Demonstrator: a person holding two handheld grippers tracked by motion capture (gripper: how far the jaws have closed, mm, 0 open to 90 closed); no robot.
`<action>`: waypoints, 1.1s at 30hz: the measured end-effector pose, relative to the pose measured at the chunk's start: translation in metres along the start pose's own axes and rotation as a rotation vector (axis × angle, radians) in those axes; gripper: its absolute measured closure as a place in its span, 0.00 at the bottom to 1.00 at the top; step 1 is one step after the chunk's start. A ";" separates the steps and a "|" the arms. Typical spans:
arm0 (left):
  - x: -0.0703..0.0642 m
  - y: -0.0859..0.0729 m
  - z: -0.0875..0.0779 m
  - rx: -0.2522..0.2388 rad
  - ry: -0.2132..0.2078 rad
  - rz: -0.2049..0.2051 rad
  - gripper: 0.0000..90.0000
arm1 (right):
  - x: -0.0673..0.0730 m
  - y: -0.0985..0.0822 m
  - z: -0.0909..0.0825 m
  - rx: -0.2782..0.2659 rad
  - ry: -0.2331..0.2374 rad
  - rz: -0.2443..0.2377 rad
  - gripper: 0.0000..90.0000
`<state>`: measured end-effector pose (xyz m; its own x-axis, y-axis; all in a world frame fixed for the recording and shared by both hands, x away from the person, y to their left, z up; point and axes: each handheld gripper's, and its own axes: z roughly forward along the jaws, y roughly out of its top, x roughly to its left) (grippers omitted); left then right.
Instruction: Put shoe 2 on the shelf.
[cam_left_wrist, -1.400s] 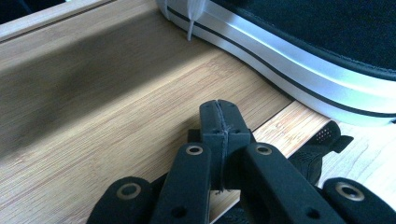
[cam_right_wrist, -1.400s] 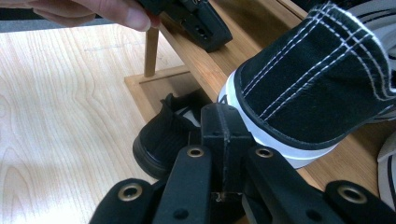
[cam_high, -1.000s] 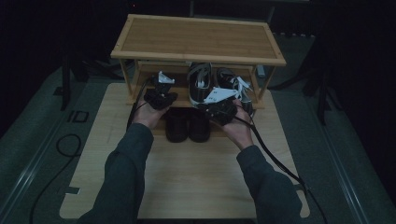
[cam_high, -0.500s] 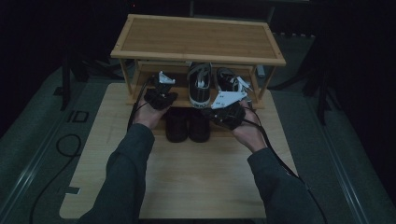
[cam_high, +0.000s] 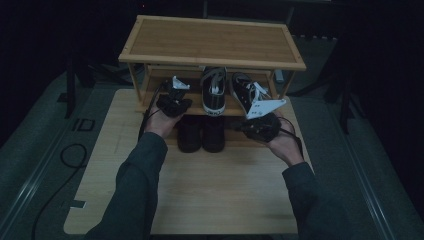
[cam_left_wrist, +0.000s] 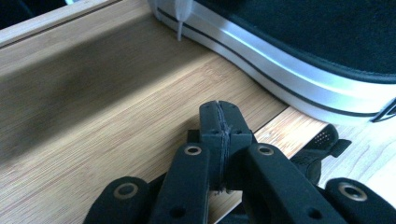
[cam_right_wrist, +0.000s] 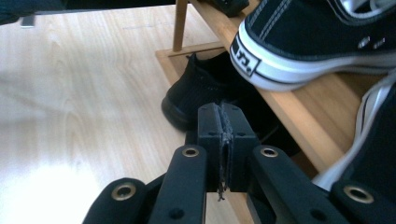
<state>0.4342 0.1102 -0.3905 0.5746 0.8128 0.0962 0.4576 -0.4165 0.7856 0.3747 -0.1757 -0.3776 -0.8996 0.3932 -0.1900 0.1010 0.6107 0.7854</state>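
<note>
A wooden shoe rack (cam_high: 212, 42) stands at the far end of the light wooden table (cam_high: 215, 195). Two black-and-white sneakers, one (cam_high: 214, 92) beside the other (cam_high: 243, 90), rest on its lower shelf (cam_left_wrist: 116, 93). A pair of black shoes (cam_high: 202, 132) sits on the table under that shelf's front. My left gripper (cam_high: 174, 97) (cam_left_wrist: 219, 109) is shut and empty over the shelf's left part, next to a sneaker's white sole (cam_left_wrist: 289, 70). My right gripper (cam_high: 252, 120) (cam_right_wrist: 220, 112) is shut and empty, just in front of the right sneaker, pointing past a black shoe (cam_right_wrist: 201, 93).
The rack's top board is bare. Its side post (cam_right_wrist: 180, 25) stands on the table by the black shoes. A dark cable (cam_high: 70, 155) loops on the grey floor at the left. The near half of the table is open wood.
My right gripper has drawn back from the right sneaker, toward the person and to the right; that sneaker now stands on the shelf. The left gripper has stayed put.
</note>
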 end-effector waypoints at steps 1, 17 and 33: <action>0.000 0.001 0.001 0.000 -0.002 0.000 1.00 | -0.001 -0.002 -0.002 0.004 0.005 0.000 0.97; -0.004 0.005 0.004 0.009 -0.034 0.003 1.00 | -0.015 -0.038 -0.037 -0.025 0.024 0.036 0.97; -0.009 0.006 0.006 0.004 -0.003 0.030 1.00 | -0.020 -0.053 -0.054 -0.016 -0.003 0.054 0.98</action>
<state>0.4353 0.0983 -0.3905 0.5900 0.7988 0.1178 0.4431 -0.4422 0.7798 0.3642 -0.2536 -0.3837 -0.8918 0.4274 -0.1485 0.1430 0.5776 0.8037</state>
